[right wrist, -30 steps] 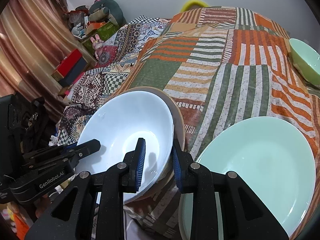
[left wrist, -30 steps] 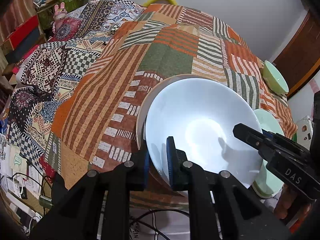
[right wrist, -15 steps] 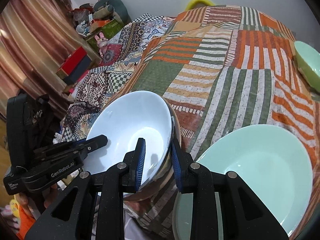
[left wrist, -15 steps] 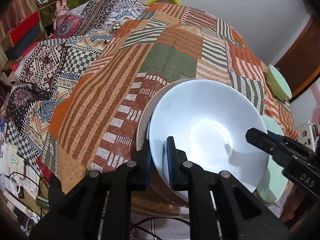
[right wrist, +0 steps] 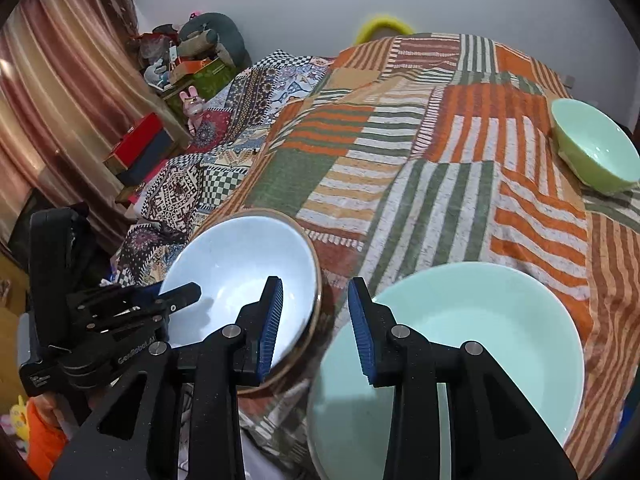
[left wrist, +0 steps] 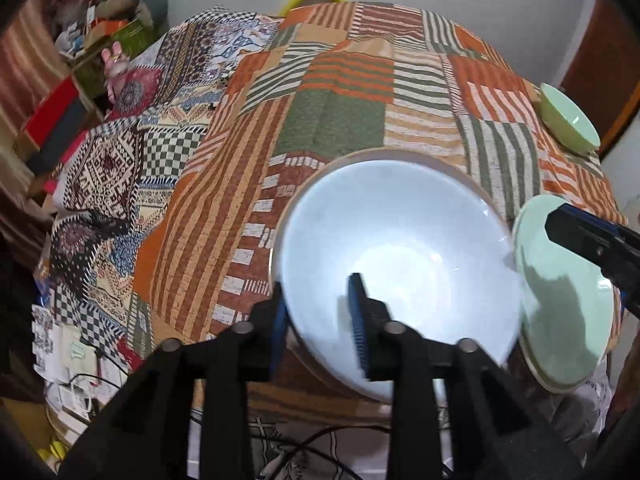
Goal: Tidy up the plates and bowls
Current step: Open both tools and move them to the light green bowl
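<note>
Ahead through my left wrist camera, the white bowl (left wrist: 400, 272) sits in a brown-rimmed plate (left wrist: 472, 178) near the patchwork cloth's (left wrist: 332, 120) front edge, open cloth beyond. My left gripper (left wrist: 318, 316) is opening, its fingers straddling the bowl's near rim without pressing

From my right wrist camera, the mint plate (right wrist: 480, 328) overhangs the near edge and a mint bowl (right wrist: 596, 156) rests far right. My right gripper (right wrist: 314, 324) is opening, pads astride the white bowl's rim, gripping nothing
</note>
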`<state>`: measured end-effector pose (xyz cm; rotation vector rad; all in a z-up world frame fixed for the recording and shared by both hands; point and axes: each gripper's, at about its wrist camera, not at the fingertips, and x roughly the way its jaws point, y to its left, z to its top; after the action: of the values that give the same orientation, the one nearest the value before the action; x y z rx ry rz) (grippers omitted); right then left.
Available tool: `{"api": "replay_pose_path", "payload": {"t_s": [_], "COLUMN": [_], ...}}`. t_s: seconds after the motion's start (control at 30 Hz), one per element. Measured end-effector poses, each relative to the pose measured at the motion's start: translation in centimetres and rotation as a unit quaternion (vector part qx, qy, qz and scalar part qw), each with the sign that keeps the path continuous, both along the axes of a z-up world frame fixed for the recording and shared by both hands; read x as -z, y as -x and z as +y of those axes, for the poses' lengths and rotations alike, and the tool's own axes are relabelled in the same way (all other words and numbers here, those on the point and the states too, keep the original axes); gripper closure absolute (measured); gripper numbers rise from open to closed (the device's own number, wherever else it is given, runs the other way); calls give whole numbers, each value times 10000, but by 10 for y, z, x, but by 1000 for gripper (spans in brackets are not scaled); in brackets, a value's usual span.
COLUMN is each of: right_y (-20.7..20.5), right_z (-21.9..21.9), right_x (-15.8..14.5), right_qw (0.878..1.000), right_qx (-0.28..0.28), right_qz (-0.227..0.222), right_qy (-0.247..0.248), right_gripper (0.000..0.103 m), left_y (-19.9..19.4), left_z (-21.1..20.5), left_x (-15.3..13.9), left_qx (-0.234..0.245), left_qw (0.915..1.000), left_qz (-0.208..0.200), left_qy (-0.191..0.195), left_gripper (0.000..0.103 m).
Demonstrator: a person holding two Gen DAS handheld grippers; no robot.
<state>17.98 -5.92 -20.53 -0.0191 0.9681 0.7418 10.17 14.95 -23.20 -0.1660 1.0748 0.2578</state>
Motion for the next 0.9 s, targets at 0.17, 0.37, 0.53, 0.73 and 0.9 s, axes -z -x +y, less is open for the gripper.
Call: {"api": "replay_pose_path", "payload": {"t_s": [0.17,0.37,0.53,0.73,0.9], "right_y": [-3,-6,-12,-22,-36], "right_z": [-25,-70,-111,-167,-203], "right_x": [-11,-32,-52,-77,-86], "right_qw": [9997,9966,9911,9797,9694], "right_qx": [208,671,1093,1646,2072], "right_qz": [-130,-414,-692,-1069,-1251], "right_qy": [-45,-242,-319,-406,-416], "right_gripper": [71,60,60,59,55], "left_y": [6,0,-15,-43,-71], "left_z": [-10,-35,-65,-112,-145], "left_x": [-32,-87,-123,-157,-171], "left_qx": [72,338,622,1045,1372], "left_qw": [9980,9917,9839,9709,9620], "left_qz": [-473,-1161,-1666,-2150,-2362], "left_qy": [-403,-448,-204,-147,-22], "left_gripper": [51,43,37,34,31]}}
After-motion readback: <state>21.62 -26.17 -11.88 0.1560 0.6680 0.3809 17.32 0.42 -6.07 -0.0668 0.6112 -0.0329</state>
